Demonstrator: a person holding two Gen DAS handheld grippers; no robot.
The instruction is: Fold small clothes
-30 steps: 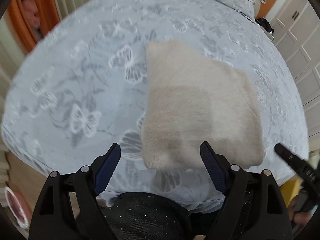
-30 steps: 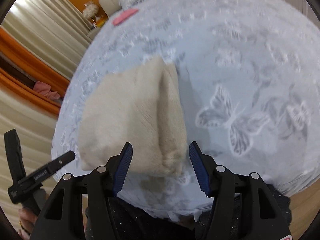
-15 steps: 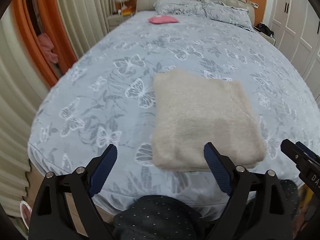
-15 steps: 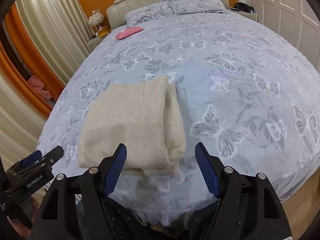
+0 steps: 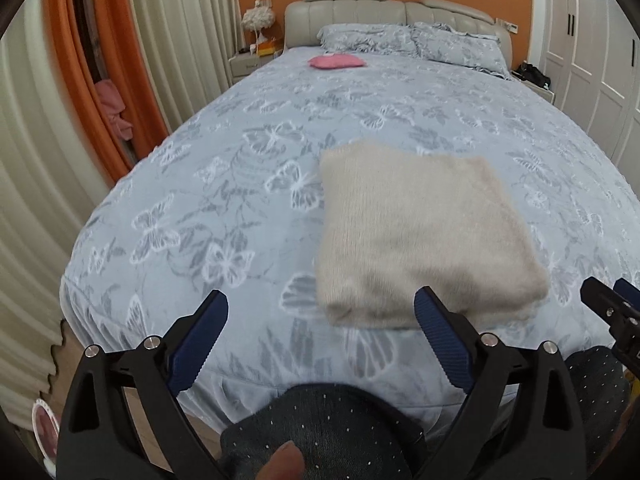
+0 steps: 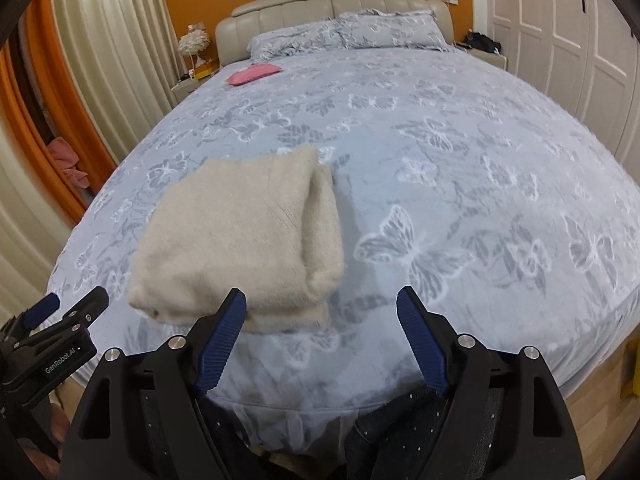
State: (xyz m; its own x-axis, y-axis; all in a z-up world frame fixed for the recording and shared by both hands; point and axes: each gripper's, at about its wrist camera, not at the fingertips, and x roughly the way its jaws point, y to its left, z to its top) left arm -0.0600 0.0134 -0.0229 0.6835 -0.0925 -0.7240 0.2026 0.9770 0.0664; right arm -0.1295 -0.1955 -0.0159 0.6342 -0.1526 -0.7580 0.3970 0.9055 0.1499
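Note:
A beige fuzzy garment (image 5: 420, 232) lies folded into a thick rectangle near the foot of the bed; it also shows in the right wrist view (image 6: 244, 240). My left gripper (image 5: 320, 340) is open and empty, held back from the bed edge, just short of the garment's near left corner. My right gripper (image 6: 320, 336) is open and empty, held back at the garment's near right corner. Each gripper's tip shows at the edge of the other's view.
The bed (image 5: 240, 152) has a blue-grey butterfly cover. A pink folded cloth (image 5: 337, 61) lies far up near the pillows (image 5: 408, 40). Curtains (image 5: 48, 160) hang at the left, white wardrobes (image 6: 560, 40) stand at the right. My dark dotted trousers (image 5: 320, 432) are below the grippers.
Both grippers have drawn back and up from the folded garment, from close above it to beyond the bed's foot edge. The garment has stayed in place.

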